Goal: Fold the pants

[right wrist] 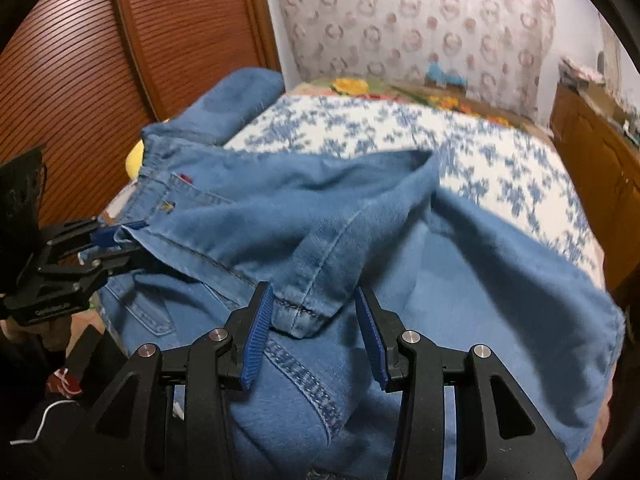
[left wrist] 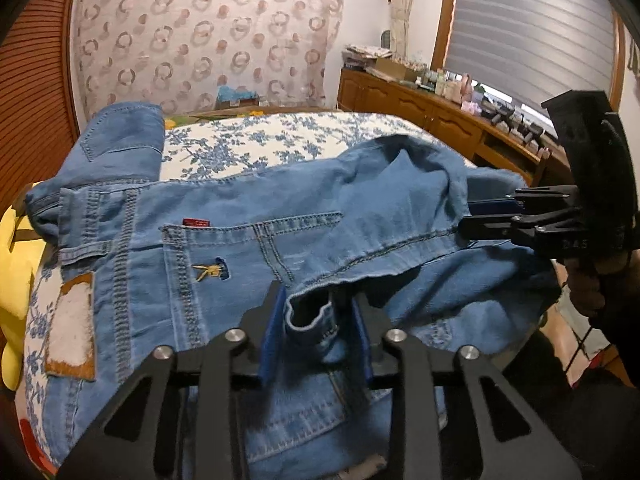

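Note:
Blue denim pants (left wrist: pixel 248 240) lie across a bed, waistband with a tan patch at the left, legs folded over toward the near edge. My left gripper (left wrist: pixel 318 304) is open, with a bunched hem fold between its blue pads but not pinched. My right gripper (right wrist: pixel 314 312) is open too, its pads standing either side of a stitched hem corner (right wrist: pixel 300 320). In the left wrist view the right gripper (left wrist: pixel 480 220) reaches in from the right at the folded leg's edge. In the right wrist view the left gripper (right wrist: pixel 116 244) sits at the left on the pants' edge.
The bed has a white bedspread with blue flowers (left wrist: pixel 248 140). A yellow plush (left wrist: pixel 16 272) lies at the left edge. A wooden cabinet (left wrist: pixel 420 108) with clutter stands at the right, a ribbed wooden door (right wrist: pixel 120 40) at the left, a patterned curtain (left wrist: pixel 200 32) behind.

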Demonstrator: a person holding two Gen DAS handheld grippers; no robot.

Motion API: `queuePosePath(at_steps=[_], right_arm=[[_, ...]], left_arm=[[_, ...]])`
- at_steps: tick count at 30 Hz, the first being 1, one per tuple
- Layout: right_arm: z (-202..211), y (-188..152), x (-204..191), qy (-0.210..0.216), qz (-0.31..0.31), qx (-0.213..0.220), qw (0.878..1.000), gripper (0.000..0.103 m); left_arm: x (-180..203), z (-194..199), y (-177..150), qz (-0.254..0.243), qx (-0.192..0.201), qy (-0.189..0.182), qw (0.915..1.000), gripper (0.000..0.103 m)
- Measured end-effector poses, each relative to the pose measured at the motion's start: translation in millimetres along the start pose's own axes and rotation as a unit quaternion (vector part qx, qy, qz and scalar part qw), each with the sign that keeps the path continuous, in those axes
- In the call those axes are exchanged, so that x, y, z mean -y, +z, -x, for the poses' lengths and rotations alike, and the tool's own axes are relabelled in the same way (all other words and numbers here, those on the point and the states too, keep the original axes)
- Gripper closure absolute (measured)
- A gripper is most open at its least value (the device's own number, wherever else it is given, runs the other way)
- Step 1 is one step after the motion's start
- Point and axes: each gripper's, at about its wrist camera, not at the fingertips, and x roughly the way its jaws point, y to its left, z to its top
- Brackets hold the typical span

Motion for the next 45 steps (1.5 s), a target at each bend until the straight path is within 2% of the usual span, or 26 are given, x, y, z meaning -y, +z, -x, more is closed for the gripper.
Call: queuePosePath(at_steps=[6,8,11,17,21,26,34,45], right_arm=[[-13,2,4,0.014,-0.015,-0.013,1.000,0.061],[-12,4,2,0.023,-0.010,-0.008,1.000,0.086],[-1,14,-8,0.035,0.016,0.011,0.999,0.093],[37,52,-33,0.039,0.069,0.069,0.994,0.096],[57,90,-56,0.044,0.099,0.103,0.989,0.097],[57,127,-88,0.069,0.134,0.119,0.981,0.099],[21,163,-135,0.113,0.153,0.105,0.976,0.099],[-68,168,-195,0.120,0.189,0.039,0.974,0.099]], left_arm=[[1,1,-2,-0.002,0.012,-0.001,0.9999,0.094],[1,9,-1,0.002,0.026,-0.003,0.9997,0.098],[0,32,4,0.005,0.054,-0.009,0.9985,0.099],[-6,81,16,0.006,0.102,-0.010,0.9948,0.099],[-17,109,21,0.012,0.125,-0.002,0.9921,0.099],[-32,138,21,0.024,0.144,0.013,0.9892,0.099],[-59,147,1,0.045,0.129,0.037,0.9899,0.099],[-84,113,-40,0.088,0.066,0.060,0.9921,0.099]])
